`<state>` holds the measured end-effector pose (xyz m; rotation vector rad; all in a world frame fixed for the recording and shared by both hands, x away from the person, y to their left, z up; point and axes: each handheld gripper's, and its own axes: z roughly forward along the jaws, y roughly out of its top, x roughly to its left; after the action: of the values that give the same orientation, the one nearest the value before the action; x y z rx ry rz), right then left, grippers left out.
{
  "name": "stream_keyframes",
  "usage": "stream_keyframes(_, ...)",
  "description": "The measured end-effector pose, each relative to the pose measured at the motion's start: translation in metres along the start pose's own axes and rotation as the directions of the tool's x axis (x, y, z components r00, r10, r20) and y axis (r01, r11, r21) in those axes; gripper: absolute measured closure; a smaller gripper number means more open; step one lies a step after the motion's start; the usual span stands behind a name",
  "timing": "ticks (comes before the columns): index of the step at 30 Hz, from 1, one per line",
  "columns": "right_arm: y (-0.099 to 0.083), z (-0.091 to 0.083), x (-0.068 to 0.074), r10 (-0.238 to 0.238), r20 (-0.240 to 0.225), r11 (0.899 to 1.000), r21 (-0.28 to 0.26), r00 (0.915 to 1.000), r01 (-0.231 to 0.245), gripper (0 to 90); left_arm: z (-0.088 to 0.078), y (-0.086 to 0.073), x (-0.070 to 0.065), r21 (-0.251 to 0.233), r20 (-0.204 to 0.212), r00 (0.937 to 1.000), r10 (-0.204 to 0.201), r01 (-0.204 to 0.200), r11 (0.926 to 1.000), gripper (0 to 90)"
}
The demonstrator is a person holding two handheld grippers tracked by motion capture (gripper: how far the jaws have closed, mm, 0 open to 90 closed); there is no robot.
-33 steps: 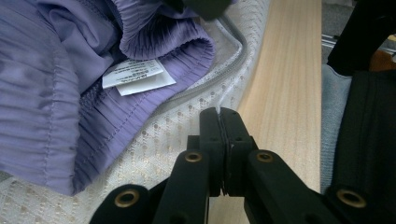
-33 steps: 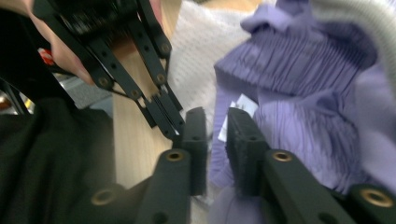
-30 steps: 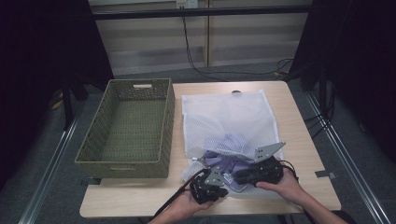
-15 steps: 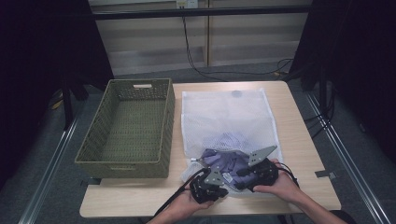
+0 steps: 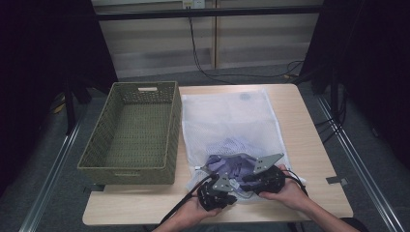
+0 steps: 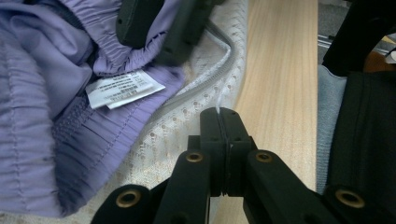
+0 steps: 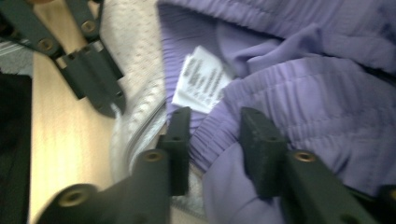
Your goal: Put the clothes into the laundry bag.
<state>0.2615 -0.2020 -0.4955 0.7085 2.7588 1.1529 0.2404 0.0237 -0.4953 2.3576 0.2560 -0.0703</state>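
A: One purple garment (image 5: 231, 162) lies bunched at the near end of a white mesh laundry bag (image 5: 227, 121), which is spread flat on the wooden table (image 5: 309, 145), just right of the woven basket (image 5: 133, 133).

B: And the garment's details?

A: In the left gripper view its gathered purple fabric (image 6: 51, 93) carries a white care label (image 6: 123, 88), and the bag's mesh edge with a zipper (image 6: 205, 79) runs beside it.

B: What is the left gripper (image 6: 219, 114) doing?

A: Its jaws are pressed tight together, nipping the edge of the mesh bag right at the tips, near the table's near edge. In the high view the left gripper (image 5: 217, 191) sits in the person's left hand (image 5: 191, 217).

B: And the right gripper (image 7: 215, 133)?

A: Its jaws stand apart, released, with a fold of the purple garment (image 7: 299, 84) and its elastic band lying between them; the label (image 7: 203, 79) sits just beyond the left jaw. The other gripper (image 7: 93, 79) shows at the upper left of that view, on the mesh.

B: Where is it from above?

A: The right gripper (image 5: 263, 176) rests over the garment, held in the right hand (image 5: 287, 193), close beside the left one
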Motion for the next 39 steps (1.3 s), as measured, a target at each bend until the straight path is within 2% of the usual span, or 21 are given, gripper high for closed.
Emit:
stream_keyframes(2, 0.002, 0.002, -0.004, 0.012, -0.009, 1.000, -0.014, 0.9999, -0.012, 85.9, -0.001, 0.001, -0.001, 0.025, -0.010, 0.9999, 0.006, -0.006, 0.9997, 90.0)
stream_keyframes(3, 0.003, 0.002, -0.004, 0.013, -0.010, 1.000, -0.011, 0.9999, -0.013, 86.7, -0.001, 0.002, 0.000, 0.027, -0.007, 0.9999, 0.008, -0.008, 0.9996, 90.0)
stream_keyframes(6, 0.005, 0.003, -0.004, 0.012, -0.004, 1.000, -0.010, 0.9999, -0.012, 87.4, -0.001, 0.002, 0.000, 0.027, -0.008, 0.9999, 0.010, -0.010, 0.9996, 90.0)
stream_keyframes(7, 0.006, 0.004, -0.005, 0.016, 0.008, 1.000, -0.008, 0.9998, -0.016, 87.6, 0.001, 0.000, -0.001, -0.003, -0.005, 1.0000, 0.004, -0.004, 1.0000, 90.0)
stream_keyframes(10, 0.009, 0.005, -0.009, 0.023, 0.028, 1.000, -0.012, 0.9993, -0.023, 87.7, -0.001, 0.001, -0.001, 0.016, -0.006, 0.9999, 0.010, -0.010, 0.9998, 90.0)
stream_keyframes(12, 0.010, 0.007, -0.013, 0.038, 0.039, 0.999, -0.015, 0.9985, -0.038, 87.8, 0.001, 0.000, -0.001, -0.001, -0.006, 1.0000, 0.006, -0.006, 1.0000, 90.0)
stream_keyframes(16, 0.012, 0.008, -0.019, 0.058, 0.042, 0.998, -0.025, 0.9974, -0.057, 87.8, 0.000, 0.001, 0.000, 0.012, 0.004, 0.9999, 0.014, -0.014, 0.9998, 90.0)
stream_keyframes(20, 0.015, 0.010, -0.025, 0.079, 0.070, 0.996, -0.036, 0.9944, -0.076, 87.7, -0.001, 0.001, 0.000, 0.019, 0.005, 0.9998, 0.017, -0.017, 0.9997, 90.0)
stream_keyframes(24, 0.016, 0.011, -0.032, 0.095, 0.070, 0.995, -0.047, 0.9930, -0.092, 87.5, 0.001, 0.000, 0.000, -0.009, 0.008, 0.9999, 0.014, -0.014, 0.9999, 90.0)
stream_keyframes(29, 0.015, 0.012, -0.036, 0.114, 0.059, 0.992, -0.059, 0.9918, -0.110, 87.3, 0.000, 0.000, 0.002, -0.001, 0.013, 0.9999, 0.009, -0.009, 1.0000, 90.0)
stream_keyframes(32, 0.015, 0.011, -0.039, 0.121, 0.069, 0.991, -0.064, 0.9903, -0.116, 87.2, 0.000, 0.000, 0.002, 0.003, 0.024, 0.9997, 0.003, -0.004, 1.0000, 90.0)
stream_keyframes(37, 0.019, 0.015, -0.046, 0.142, 0.084, 0.988, -0.078, 0.9863, -0.136, 86.7, 0.000, 0.000, 0.002, 0.004, 0.017, 0.9998, 0.005, -0.005, 1.0000, 90.0)
stream_keyframes(39, 0.020, 0.016, -0.048, 0.149, 0.086, 0.987, -0.081, 0.9851, -0.142, 86.6, -0.001, 0.001, 0.003, 0.024, 0.014, 0.9998, 0.010, -0.010, 0.9997, 90.0)
